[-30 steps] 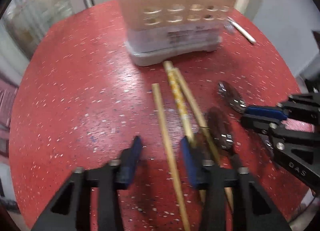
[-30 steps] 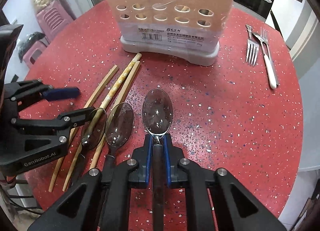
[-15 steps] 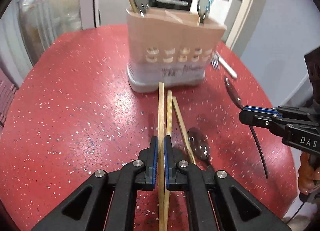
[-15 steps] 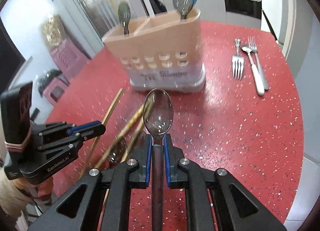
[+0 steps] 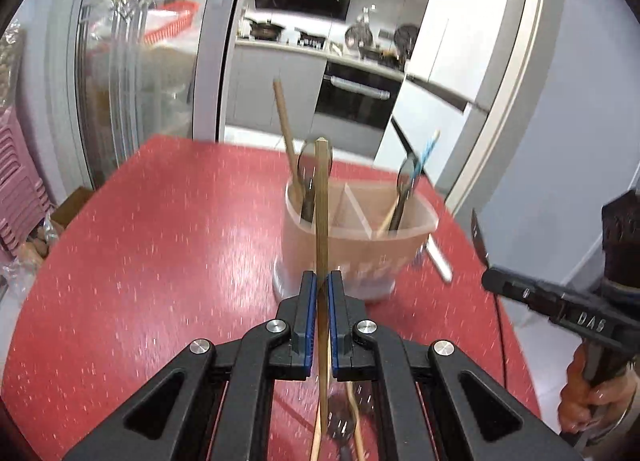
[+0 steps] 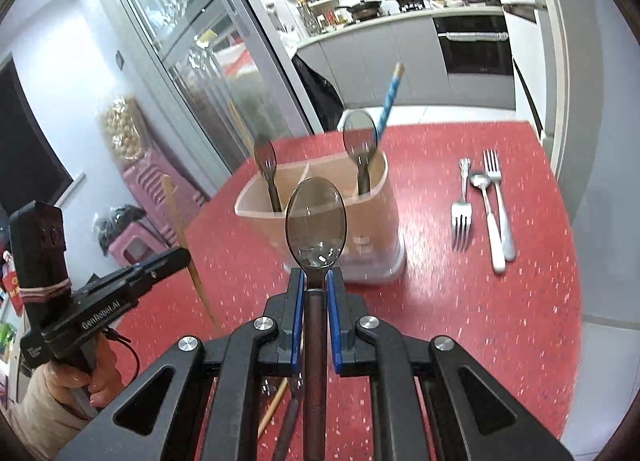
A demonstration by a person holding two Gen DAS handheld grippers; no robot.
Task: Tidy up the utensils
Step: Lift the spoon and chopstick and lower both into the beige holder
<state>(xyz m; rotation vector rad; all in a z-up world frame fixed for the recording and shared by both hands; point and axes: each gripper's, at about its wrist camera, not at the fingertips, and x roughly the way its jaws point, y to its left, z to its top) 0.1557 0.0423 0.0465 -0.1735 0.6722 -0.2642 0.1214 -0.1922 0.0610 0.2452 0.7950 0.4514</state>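
Red speckled counter (image 5: 160,261) lies well below both grippers now; a second ago they were down among the loose utensils, and each has since come up with a piece. The left gripper (image 5: 319,293), whose jaws were spread a second ago, has pinched a bamboo chopstick (image 5: 322,197) and holds it nearly upright in front of the holder. The right gripper (image 6: 316,281) has its jaws pressed on the dark handle of a spoon (image 6: 316,217), bowl upward, as it had before the lift. Both pickups look done (the drop into the holder seems the step in hand).

The tan utensil holder (image 6: 372,221) stands near the middle of the counter, split by thin walls into compartments. In the left wrist view its left compartment carries a wooden chopstick (image 5: 285,129) and a spoon; the right one holds another spoon and a blue-patterned chopstick (image 6: 387,101). The middle section looks empty, though its bottom is hidden.

Two forks and a white-handled spoon (image 6: 486,213) lie together to the right of the holder, still to sort. A chopstick or two and a spoon remain on the counter under the grippers.
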